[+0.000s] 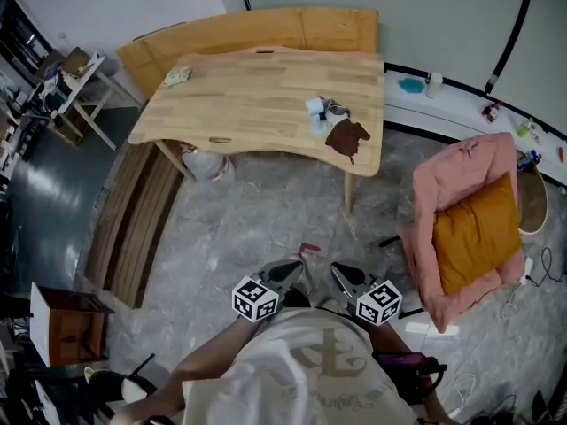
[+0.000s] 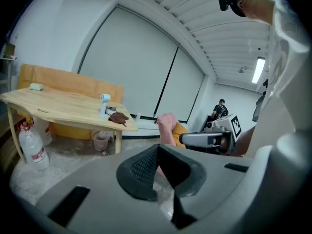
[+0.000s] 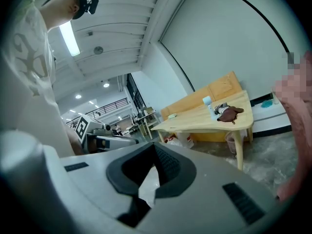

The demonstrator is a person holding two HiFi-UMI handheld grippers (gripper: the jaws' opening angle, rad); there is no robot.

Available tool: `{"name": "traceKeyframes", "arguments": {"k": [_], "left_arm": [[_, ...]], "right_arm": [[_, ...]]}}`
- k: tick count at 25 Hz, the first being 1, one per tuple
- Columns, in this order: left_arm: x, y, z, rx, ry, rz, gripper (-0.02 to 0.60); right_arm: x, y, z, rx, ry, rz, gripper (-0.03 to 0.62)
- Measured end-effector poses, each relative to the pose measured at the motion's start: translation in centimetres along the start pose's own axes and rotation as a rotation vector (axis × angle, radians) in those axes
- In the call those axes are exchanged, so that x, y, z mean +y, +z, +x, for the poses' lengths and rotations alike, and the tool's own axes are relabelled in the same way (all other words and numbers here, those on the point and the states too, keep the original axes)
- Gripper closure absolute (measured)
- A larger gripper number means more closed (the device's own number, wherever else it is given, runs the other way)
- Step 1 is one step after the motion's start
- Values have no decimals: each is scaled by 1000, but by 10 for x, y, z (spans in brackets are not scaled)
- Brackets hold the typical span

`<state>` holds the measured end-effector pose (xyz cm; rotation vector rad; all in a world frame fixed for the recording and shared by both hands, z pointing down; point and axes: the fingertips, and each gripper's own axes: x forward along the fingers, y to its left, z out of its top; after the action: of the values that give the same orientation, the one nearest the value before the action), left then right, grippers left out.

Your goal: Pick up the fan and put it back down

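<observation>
The small white fan stands on the wooden table, near its right end, beside a brown cloth-like thing. The fan also shows far off in the left gripper view and in the right gripper view. Both grippers hang close to my body, well short of the table. The left gripper has its pads meeting at the tips, with nothing in it. The right gripper is shut and empty too. They sit side by side and point toward the table.
An orange bench runs behind the table. A pink chair with an orange cushion stands at the right, a slatted wooden bench at the left. A plastic bottle sits under the table, and a small red thing lies on the floor.
</observation>
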<state>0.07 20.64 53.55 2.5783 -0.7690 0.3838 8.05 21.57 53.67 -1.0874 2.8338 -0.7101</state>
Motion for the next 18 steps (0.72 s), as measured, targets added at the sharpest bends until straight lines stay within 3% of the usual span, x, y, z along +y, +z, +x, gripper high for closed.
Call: {"name": "traceKeyframes", "arguments": {"k": [9,18], "left_arm": [[27,5,29,6,-64,-27,571],[84,42,59,-10,-85,-21,571]], "right_arm": [[-25,1,16,44,-64,14,580],[-70,25,53,61,-112,16,580]]}}
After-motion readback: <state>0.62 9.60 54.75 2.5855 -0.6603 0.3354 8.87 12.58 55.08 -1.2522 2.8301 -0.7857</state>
